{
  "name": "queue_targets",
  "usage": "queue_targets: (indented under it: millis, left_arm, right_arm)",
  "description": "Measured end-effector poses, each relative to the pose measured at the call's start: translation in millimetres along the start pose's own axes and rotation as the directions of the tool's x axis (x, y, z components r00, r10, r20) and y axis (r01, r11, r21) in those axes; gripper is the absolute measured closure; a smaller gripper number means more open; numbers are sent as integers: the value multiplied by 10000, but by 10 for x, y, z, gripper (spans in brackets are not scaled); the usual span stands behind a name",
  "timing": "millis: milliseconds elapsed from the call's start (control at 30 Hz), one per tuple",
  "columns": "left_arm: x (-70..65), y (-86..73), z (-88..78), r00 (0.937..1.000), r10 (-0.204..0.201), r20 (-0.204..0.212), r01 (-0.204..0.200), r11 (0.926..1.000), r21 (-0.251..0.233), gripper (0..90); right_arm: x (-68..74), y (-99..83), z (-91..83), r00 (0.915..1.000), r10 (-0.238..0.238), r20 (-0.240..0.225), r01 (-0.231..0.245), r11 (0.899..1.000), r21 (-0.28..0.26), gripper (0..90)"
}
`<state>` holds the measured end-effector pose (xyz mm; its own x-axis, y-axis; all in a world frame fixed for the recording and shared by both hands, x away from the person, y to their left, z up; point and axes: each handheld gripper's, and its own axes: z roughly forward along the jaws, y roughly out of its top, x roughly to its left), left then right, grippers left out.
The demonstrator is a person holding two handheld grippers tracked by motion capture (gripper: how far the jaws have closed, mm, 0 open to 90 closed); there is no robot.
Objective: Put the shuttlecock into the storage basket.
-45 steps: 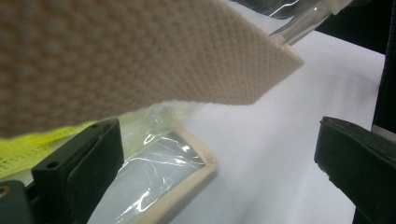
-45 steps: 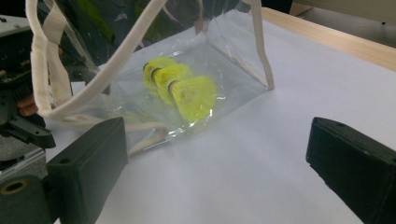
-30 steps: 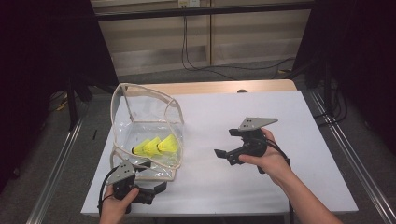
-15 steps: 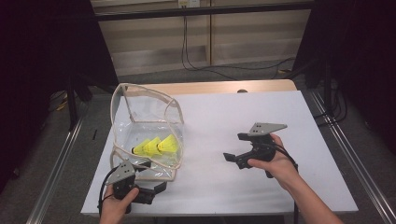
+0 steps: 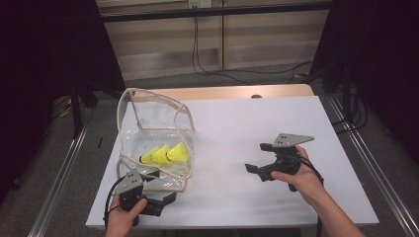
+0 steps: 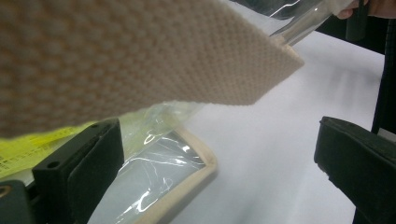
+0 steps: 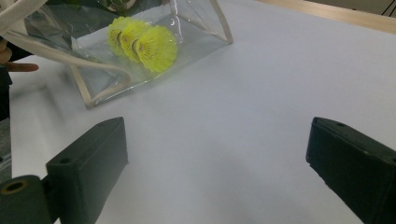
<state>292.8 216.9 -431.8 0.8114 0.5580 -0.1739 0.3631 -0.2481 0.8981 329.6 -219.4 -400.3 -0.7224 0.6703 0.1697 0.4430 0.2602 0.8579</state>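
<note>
Your left claw gapes empty at the clear pouch's 6 o'clock corner; right claw open, idle at 3. Next: grip the webbing strap.

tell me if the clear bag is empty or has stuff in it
Not empty: yellow shuttlecocks lie inside the clear bag.

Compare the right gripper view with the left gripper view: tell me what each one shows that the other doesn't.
The right gripper view alone shows the yellow shuttlecocks whole, inside the clear bag. The left gripper view alone shows the bag's woven beige strap up close, across the top of the picture. Both share the white table, the bag's beige-trimmed edge and a pair of open black jaws.
</note>
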Motion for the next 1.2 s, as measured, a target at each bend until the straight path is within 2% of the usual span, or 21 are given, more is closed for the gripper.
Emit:
queue_targets:
  millis: [600,1200]
  left_arm:
    - [-2,-1,1,10000,20,-35,-20,10000,16,16]
    - [-4,0,2,10000,43,-52,-43,10000,18,16]
  right_arm:
    - [-123,-236,-161,9991,286,299,-284,9996,-52,55]
    - [-177,-410,-249,9981,430,438,-433,9991,47,55]
